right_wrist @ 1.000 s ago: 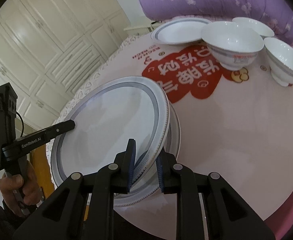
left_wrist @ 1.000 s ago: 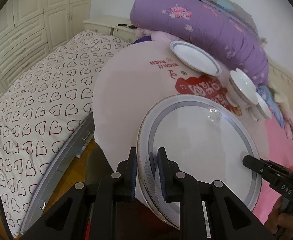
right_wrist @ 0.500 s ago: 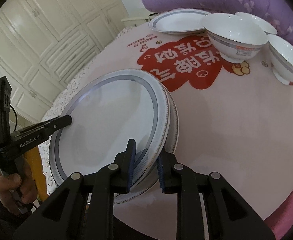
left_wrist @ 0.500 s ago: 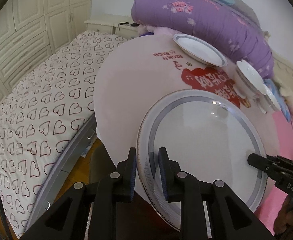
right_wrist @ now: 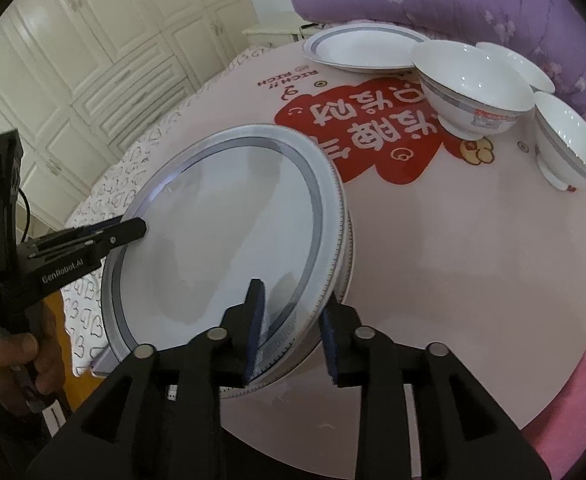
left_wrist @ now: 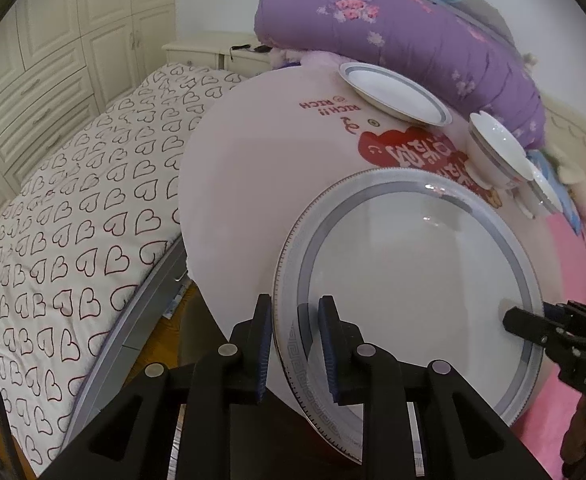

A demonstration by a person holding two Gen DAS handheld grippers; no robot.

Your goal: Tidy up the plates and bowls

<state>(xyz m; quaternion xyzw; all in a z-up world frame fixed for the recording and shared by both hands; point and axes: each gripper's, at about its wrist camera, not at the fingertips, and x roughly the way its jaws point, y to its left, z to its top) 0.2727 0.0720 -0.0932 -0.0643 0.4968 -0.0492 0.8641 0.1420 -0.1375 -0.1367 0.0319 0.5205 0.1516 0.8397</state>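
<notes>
Nearest, at 6 o'clock in each wrist view, the two tools straddle opposite rims of the large white china plate with a grey-blue ring [left_wrist: 413,280]. The left gripper [left_wrist: 295,344] has its jaws only narrowly parted around the rim, the pads close on either side; whether they grip or merely rest there I cannot tell. The right gripper [right_wrist: 293,328] is opening its jaws, with the rim between them and a clear gap beside the right pad. This plate sits on a second large plate [right_wrist: 347,248], whose edge peeks out beneath it at about 3 o'clock, so the stack of large plates looks made and the release seems under way.

Farther out on the round pale-pink tabletop [right_wrist: 433,280], toward 1 o'clock, stand a white footed bowl with a grey band [right_wrist: 469,88], a second white bowl [right_wrist: 569,144] to its right and a third shallow white bowl [right_wrist: 517,66] behind. At 12 o'clock lies a smaller white plate with a grey rim [right_wrist: 361,46], apart from the stack. Gathering the bowls and that plate appears left to do.
</notes>
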